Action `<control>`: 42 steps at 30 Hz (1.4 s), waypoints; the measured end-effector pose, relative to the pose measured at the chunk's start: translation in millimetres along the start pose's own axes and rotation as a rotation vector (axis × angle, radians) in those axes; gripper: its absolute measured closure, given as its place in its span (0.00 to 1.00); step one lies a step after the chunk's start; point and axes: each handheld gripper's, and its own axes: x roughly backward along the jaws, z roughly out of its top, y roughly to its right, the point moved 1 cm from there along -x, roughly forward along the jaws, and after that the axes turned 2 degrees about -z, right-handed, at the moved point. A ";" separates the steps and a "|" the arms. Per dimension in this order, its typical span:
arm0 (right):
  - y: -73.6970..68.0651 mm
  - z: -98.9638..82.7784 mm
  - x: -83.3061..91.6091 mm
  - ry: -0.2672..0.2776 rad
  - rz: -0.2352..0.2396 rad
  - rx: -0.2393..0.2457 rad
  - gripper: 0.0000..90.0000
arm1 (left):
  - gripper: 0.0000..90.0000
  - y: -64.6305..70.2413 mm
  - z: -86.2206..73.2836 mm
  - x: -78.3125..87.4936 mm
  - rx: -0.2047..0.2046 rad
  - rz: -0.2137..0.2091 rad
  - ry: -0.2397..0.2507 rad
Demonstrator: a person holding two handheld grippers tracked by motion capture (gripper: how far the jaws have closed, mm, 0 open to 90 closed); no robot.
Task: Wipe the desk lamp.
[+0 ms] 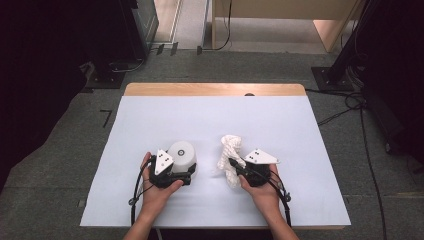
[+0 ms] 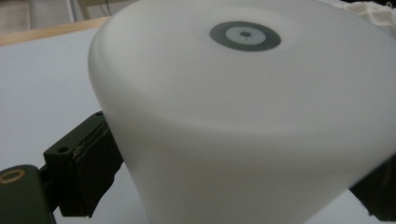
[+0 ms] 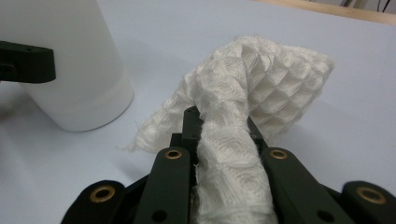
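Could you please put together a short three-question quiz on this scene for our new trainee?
1. True or false: the right gripper is shut on the white waffle cloth.
2. Which thing stands between the jaws of the left gripper? A) a glass bottle B) the white cup C) a book
3. Fill in: the cup stands upside down on the ____ table cover.

Key: 1 true; 2 B; 3 white.
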 end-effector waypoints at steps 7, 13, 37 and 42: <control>5.2 -1.6 -0.9 -0.003 -0.009 -0.012 0.88 | 0.06 20.6 -3.0 -4.9 0.039 0.161 -0.004; 1.0 -2.4 -2.7 -0.001 0.014 0.002 0.88 | 0.09 17.3 -2.2 -7.9 0.041 0.144 -0.019; -69.6 3.8 -8.8 -0.072 0.206 0.148 0.89 | 0.10 -11.4 4.1 -9.3 0.252 -0.276 0.026; -64.0 1.6 -11.7 -0.083 0.186 0.133 0.89 | 0.10 -8.0 2.4 -12.1 0.213 -0.311 0.002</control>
